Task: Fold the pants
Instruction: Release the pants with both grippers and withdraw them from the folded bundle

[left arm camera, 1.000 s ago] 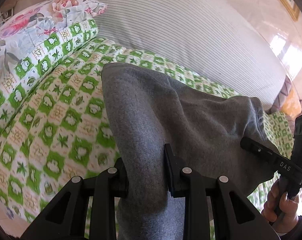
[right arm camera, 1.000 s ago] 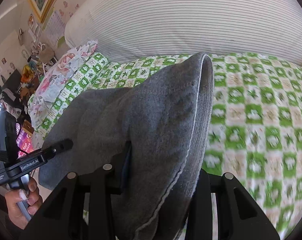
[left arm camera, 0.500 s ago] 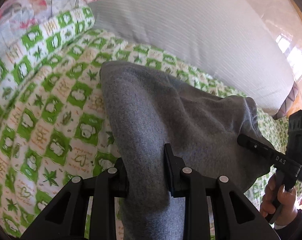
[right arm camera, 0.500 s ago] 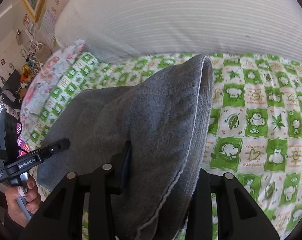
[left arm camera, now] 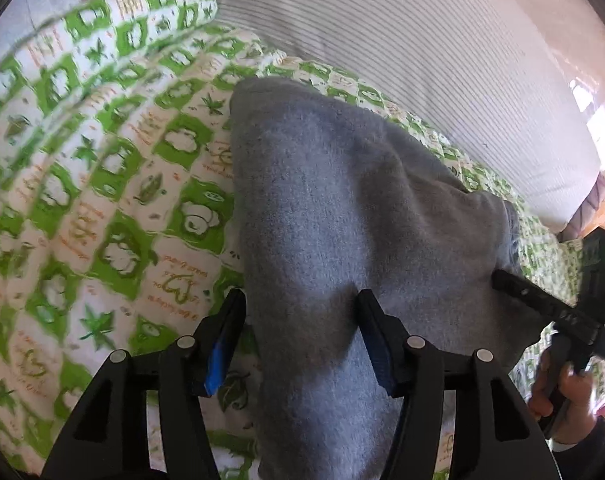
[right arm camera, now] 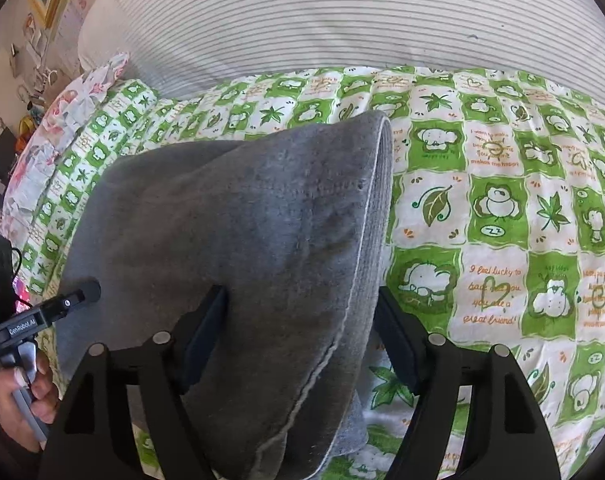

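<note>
The grey pants (left arm camera: 342, 208) lie folded over on a green-and-white patterned bedspread (left arm camera: 102, 200). In the left wrist view my left gripper (left arm camera: 302, 320) has its jaws spread wide, with the grey cloth lying between them, not pinched. In the right wrist view the pants (right arm camera: 242, 240) drape between the spread jaws of my right gripper (right arm camera: 298, 316), their hemmed edge on the right. Each gripper also shows in the other's view, the right gripper (left arm camera: 542, 308) and the left gripper (right arm camera: 62, 304), at the cloth's far corners.
A large white striped pillow (right arm camera: 342, 20) lies along the back of the bed. A floral pillow (right arm camera: 62, 120) sits at the left. The bedspread (right arm camera: 502, 220) stretches out to the right of the pants. Shelves with clutter stand beyond the bed's left side.
Both grippers have moved down and forward with the cloth toward the bedspread. Both jaws have opened from pinching the grey cloth to standing wide apart.
</note>
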Action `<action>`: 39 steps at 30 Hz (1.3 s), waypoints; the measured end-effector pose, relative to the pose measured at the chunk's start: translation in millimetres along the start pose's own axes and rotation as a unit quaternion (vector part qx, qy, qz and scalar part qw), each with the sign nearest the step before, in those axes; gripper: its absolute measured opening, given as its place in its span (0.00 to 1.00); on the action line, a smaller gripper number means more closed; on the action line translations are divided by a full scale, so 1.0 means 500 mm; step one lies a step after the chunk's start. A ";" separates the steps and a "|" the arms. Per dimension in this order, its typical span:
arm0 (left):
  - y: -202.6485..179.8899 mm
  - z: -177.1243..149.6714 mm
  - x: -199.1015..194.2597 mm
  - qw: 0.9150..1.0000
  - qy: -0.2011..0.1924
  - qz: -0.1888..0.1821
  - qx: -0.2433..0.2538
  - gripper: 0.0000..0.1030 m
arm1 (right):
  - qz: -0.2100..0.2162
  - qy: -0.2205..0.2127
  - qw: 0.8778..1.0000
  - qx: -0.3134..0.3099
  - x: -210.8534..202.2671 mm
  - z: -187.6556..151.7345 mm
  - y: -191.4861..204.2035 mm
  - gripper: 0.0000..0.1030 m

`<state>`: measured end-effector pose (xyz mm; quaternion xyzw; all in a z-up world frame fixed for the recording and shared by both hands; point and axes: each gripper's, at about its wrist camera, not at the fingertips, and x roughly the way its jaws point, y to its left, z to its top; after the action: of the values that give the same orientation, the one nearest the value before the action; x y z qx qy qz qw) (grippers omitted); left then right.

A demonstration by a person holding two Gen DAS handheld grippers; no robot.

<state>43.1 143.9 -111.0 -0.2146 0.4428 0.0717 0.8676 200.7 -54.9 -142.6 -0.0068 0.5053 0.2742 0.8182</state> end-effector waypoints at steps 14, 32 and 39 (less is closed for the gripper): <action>-0.069 -0.052 -0.137 0.995 -0.047 0.061 0.058 0.74 | 0.026 -0.076 0.991 -0.102 -0.185 -0.004 0.108 0.73; -0.084 -0.075 -0.181 0.990 -0.061 0.108 0.067 0.79 | 0.018 -0.035 0.986 -0.161 -0.162 -0.041 0.144 0.80; -0.097 -0.078 -0.175 0.989 -0.057 0.111 0.082 0.80 | 0.023 -0.032 0.986 -0.159 -0.156 -0.039 0.142 0.80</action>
<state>-22.6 89.3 -46.2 -0.0880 0.4179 0.1435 0.8928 125.9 -34.8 -68.4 -0.1162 0.4289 0.3700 0.8159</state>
